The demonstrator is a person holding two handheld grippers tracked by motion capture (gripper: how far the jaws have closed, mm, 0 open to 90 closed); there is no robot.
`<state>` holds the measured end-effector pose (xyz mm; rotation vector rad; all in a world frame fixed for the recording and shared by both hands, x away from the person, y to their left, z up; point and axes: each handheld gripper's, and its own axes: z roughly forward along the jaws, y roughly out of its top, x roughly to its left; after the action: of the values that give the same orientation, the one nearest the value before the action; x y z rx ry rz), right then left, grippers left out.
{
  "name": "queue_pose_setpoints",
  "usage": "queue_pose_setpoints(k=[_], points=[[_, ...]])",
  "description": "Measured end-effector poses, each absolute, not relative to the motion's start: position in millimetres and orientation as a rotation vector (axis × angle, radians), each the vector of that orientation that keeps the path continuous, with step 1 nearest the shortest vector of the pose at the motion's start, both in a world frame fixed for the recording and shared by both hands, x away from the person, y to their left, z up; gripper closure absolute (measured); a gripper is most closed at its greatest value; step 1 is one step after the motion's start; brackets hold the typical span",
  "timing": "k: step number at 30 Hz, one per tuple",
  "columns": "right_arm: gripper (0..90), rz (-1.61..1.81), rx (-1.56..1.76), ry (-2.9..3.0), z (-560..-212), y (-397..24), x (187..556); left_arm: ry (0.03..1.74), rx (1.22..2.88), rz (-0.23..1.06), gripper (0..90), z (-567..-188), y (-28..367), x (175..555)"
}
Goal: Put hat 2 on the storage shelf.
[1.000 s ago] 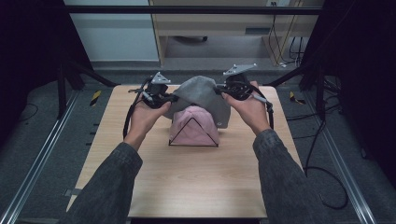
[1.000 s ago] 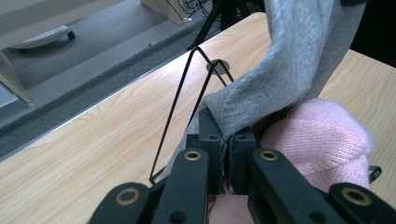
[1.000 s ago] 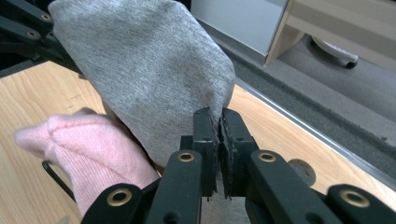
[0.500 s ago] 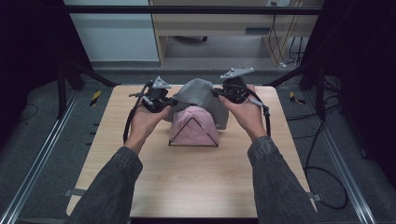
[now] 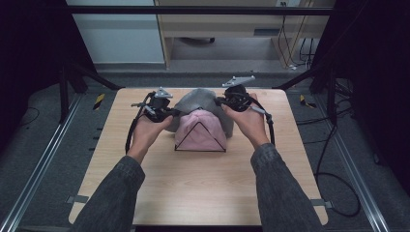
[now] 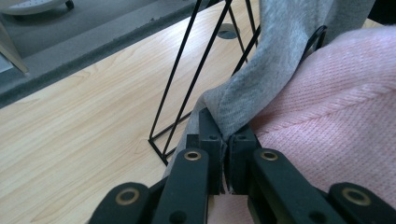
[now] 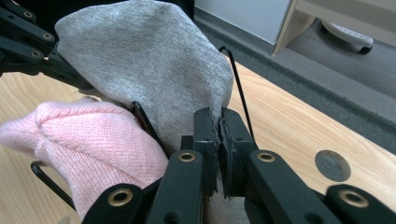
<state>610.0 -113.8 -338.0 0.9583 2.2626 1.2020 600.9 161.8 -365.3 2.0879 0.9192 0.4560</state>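
Observation:
A grey cloth (image 5: 200, 102) hangs between my two grippers over the back of a black wire rack (image 5: 200, 137) in the middle of the table. A pink knitted cloth (image 5: 199, 133) is draped over the rack's front. My left gripper (image 5: 171, 112) is shut on the grey cloth's left edge. Its pinch shows in the left gripper view (image 6: 225, 140), with the grey cloth (image 6: 280, 56) rising beside the pink cloth (image 6: 336, 116). My right gripper (image 5: 220, 102) is shut on the right edge, its jaws (image 7: 219, 121) pressed on the grey cloth (image 7: 149, 60) above the pink cloth (image 7: 93, 140).
The wooden table (image 5: 203, 193) has bare room in front of the rack and at both sides. A round cable hole (image 7: 332, 165) sits in the tabletop near the far edge. Black frame posts and floor cables (image 5: 333, 159) flank the table.
Both hands have sunk a little with the grey cloth, bringing it lower over the rack and the pink cloth. Both grips have stayed shut.

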Motion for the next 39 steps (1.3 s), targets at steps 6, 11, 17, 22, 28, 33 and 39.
queue_pose_setpoints(k=[6, 11, 17, 22, 28, 33, 39], points=[[86.7, 1.213, 0.969, 2.272, -343.7, -112.5, 610.1, 0.929, 2.095, 0.444, 86.9, -370.2, 161.7, 602.2], [86.7, 1.216, 0.974, 2.270, -347.1, -112.8, 609.6, 0.936, 2.097, 0.419, 86.5, -374.4, 161.6, 602.3], [86.6, 1.221, 0.984, 2.277, -353.0, -112.7, 609.1, 0.946, 2.109, 0.412, 86.1, -381.8, 160.7, 602.8], [86.4, 1.226, 0.988, 2.278, -355.6, -111.8, 609.5, 0.959, 2.106, 0.406, 85.7, -386.4, 161.4, 603.3], [85.4, 1.231, 1.009, 2.267, -358.9, -113.2, 609.8, 0.962, 2.092, 0.401, 84.3, -389.3, 162.6, 602.2], [83.9, 1.239, 1.007, 2.265, -359.7, -112.6, 609.0, 0.962, 2.094, 0.414, 81.4, -390.4, 163.4, 601.9], [80.4, 1.240, 1.010, 2.256, -358.5, -114.2, 604.0, 0.961, 2.089, 0.429, 76.1, -389.3, 164.9, 599.4]])
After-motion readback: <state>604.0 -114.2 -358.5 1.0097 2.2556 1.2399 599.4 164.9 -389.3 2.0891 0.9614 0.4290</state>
